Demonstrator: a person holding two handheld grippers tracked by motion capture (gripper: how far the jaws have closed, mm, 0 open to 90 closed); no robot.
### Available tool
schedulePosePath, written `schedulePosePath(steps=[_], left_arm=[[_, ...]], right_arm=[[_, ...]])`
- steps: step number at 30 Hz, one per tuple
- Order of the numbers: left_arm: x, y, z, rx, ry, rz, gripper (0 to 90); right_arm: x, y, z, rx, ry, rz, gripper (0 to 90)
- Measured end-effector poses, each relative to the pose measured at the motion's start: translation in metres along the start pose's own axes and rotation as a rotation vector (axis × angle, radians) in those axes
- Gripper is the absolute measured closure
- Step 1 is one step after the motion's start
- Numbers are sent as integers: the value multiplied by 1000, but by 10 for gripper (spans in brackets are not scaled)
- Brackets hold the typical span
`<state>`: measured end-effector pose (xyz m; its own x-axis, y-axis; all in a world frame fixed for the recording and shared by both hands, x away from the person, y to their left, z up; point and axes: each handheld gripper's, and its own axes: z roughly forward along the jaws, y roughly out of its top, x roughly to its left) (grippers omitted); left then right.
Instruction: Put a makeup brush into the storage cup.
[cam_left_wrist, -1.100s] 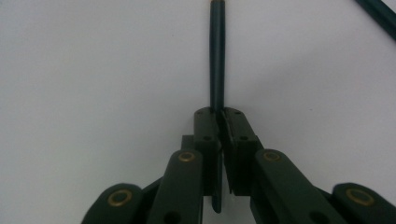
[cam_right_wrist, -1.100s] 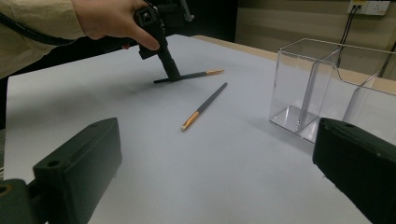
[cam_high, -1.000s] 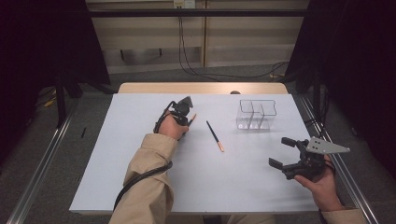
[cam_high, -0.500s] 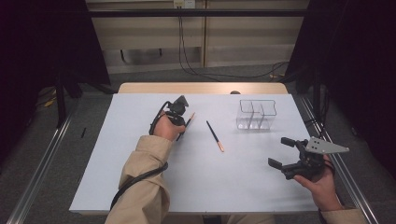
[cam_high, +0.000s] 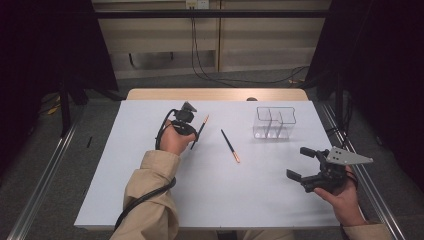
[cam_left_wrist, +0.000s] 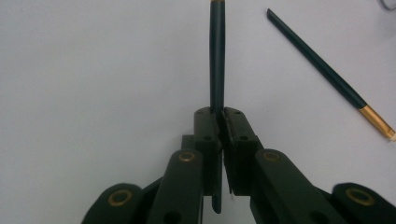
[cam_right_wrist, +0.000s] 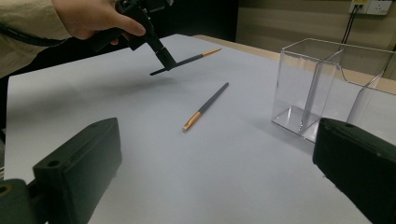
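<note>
The left gripper (cam_high: 192, 131) is clamped on a dark chopstick (cam_high: 200, 131) with an orange-gold end, holding it off the white table (cam_high: 125, 190) at the left-centre. Its long axis runs from the near side up toward the far right, with the gold end (cam_right_wrist: 211, 51) pointing away from the person; in the right gripper view it hangs nearly level above its own shadow. A second chopstick (cam_high: 230, 146) of the same slim, dark make lies flat just to the right, its gold tip toward the near side. Farther right stands a clear plastic holder (cam_high: 273, 123) split into compartments, with nothing visible inside. The right gripper (cam_high: 305, 164) hovers at the near right, its jaws spread apart and holding nothing.
</note>
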<state>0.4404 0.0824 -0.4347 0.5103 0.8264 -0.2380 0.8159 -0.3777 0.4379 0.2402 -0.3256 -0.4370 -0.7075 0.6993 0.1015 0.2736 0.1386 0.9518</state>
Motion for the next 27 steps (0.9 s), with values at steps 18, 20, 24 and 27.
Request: schedulePosePath(steps=[18, 20, 24, 27], left_arm=[[-2, -24, -15, -225, -143, -8, 852], [-2, -25, -16, -231, -147, -4, 852], [-3, -30, -20, -281, -176, -8, 852], [-2, -33, -22, -309, -198, -3, 851]], right_arm=[[0, -1, 3, 3, 3, 0, 8], [0, -1, 4, 5, 5, 2, 8], [1, -1, 5, 9, 7, 2, 8], [1, -1, 7, 9, 8, 0, 8]])
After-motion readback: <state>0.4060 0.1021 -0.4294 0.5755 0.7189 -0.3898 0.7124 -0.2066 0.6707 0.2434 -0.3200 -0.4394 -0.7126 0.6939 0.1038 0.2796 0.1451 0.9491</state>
